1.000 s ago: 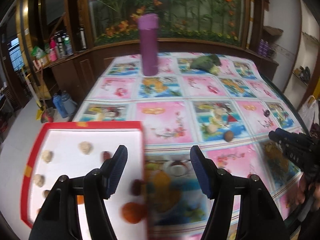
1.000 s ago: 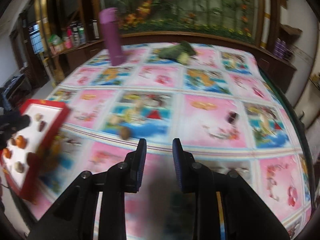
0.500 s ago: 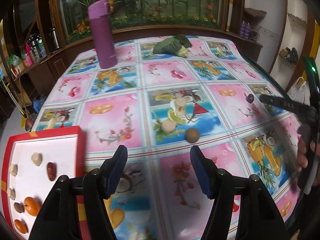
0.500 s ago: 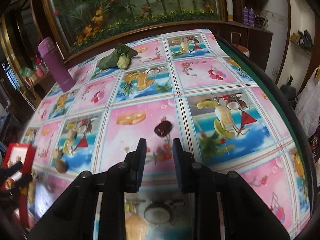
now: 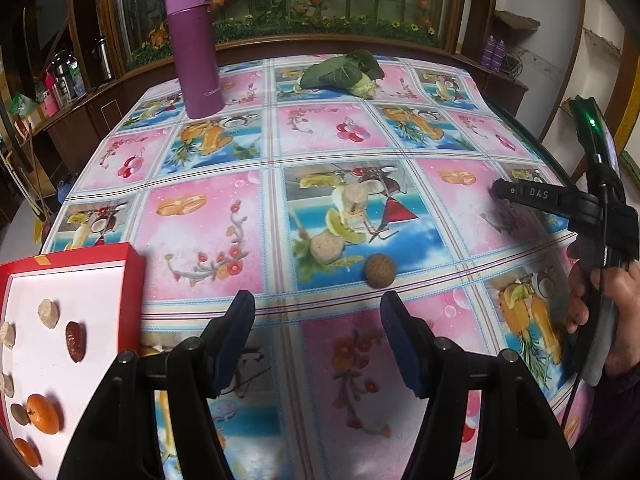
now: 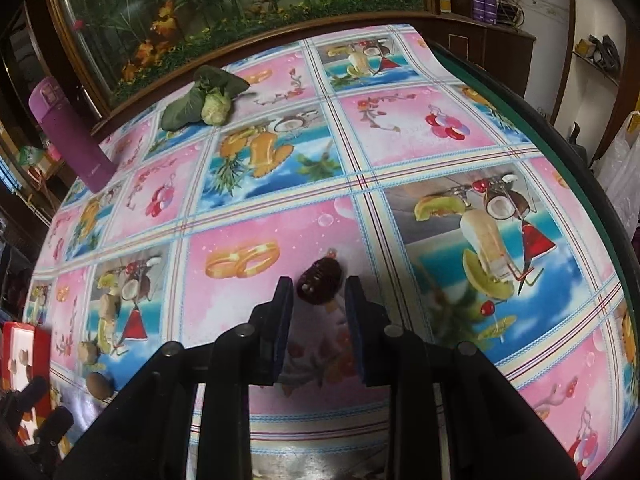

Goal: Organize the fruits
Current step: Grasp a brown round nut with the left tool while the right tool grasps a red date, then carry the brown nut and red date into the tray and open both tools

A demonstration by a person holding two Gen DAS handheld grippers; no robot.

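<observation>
A red-rimmed white tray (image 5: 134,280) at the left holds several fruits, among them an orange (image 5: 43,414) and a red date (image 5: 75,341). On the tablecloth lie a brown round fruit (image 5: 380,271) and two pale pieces (image 5: 327,248). My left gripper (image 5: 316,320) is open and empty, just before the brown fruit. My right gripper (image 6: 317,292) is open, its fingertips on either side of a dark red date (image 6: 319,282) lying on the cloth, without gripping it. The right gripper also shows in the left wrist view (image 5: 520,194). The tray shows in the right wrist view (image 6: 40,340).
A purple flask (image 5: 195,46) stands at the far left of the table. A leafy green vegetable (image 5: 344,72) lies at the far middle. The table's right edge (image 6: 580,160) is near my right gripper. Cabinets and a planter surround the table.
My left gripper moved right, away from the tray, toward the brown fruit. My right gripper advanced to the dark date, which now sits between its fingertips.
</observation>
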